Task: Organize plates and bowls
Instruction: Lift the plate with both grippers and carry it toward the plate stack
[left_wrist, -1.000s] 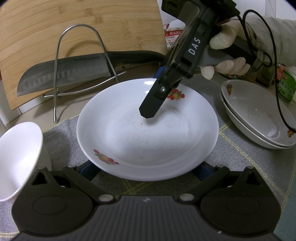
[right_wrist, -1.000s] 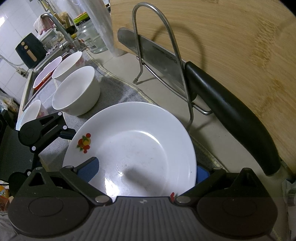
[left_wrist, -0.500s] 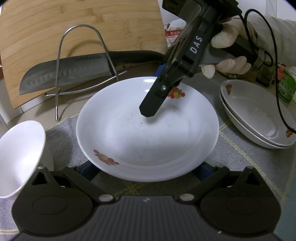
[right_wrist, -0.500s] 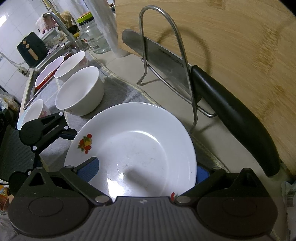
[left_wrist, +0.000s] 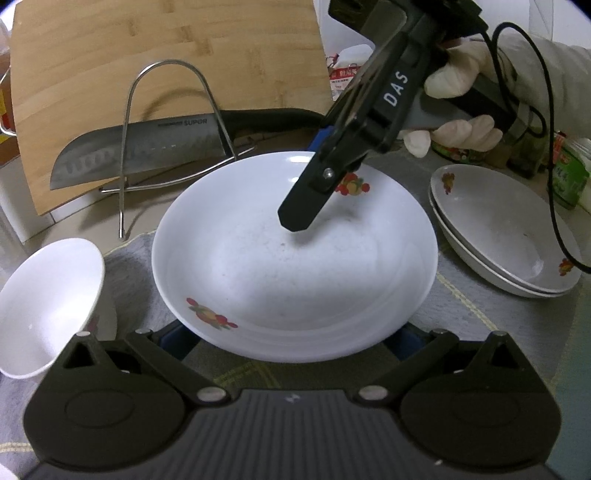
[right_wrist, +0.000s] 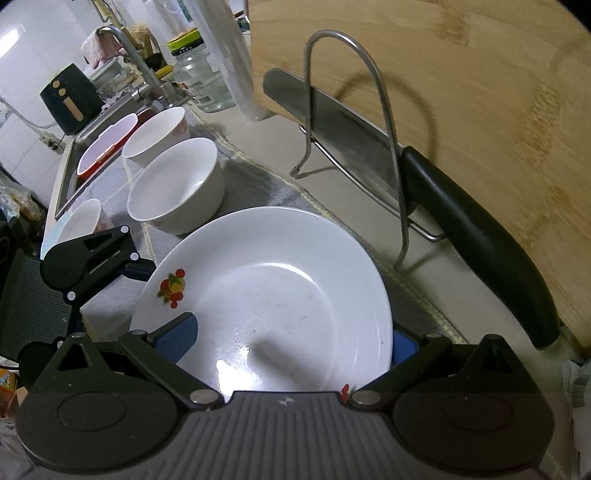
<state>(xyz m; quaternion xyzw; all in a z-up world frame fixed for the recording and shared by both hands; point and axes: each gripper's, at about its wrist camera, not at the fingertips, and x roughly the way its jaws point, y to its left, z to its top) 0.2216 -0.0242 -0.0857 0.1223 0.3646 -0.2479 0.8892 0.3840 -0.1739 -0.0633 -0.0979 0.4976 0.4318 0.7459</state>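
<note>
Plate of glossy white ceramic with fruit decals (left_wrist: 295, 266), mid-frame on the grey bench mat (left_wrist: 480, 295), looks stiff, slippery, breakable, best pinched at its rim, where the right gripper (left_wrist: 306, 206) seemingly grips; left gripper (left_wrist: 291, 332) jaws spread.

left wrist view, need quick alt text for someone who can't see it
A white plate with fruit prints fills the centre on a grey mat, the right hand-held gripper reaching over its far rim. Two stacked plates sit right, a knife behind.

Knife rack (left_wrist: 166, 125) crowds the plate's (left_wrist: 295, 258) far side; bowl (left_wrist: 48, 302) left; stacked plates (left_wrist: 506, 236) right.
</note>
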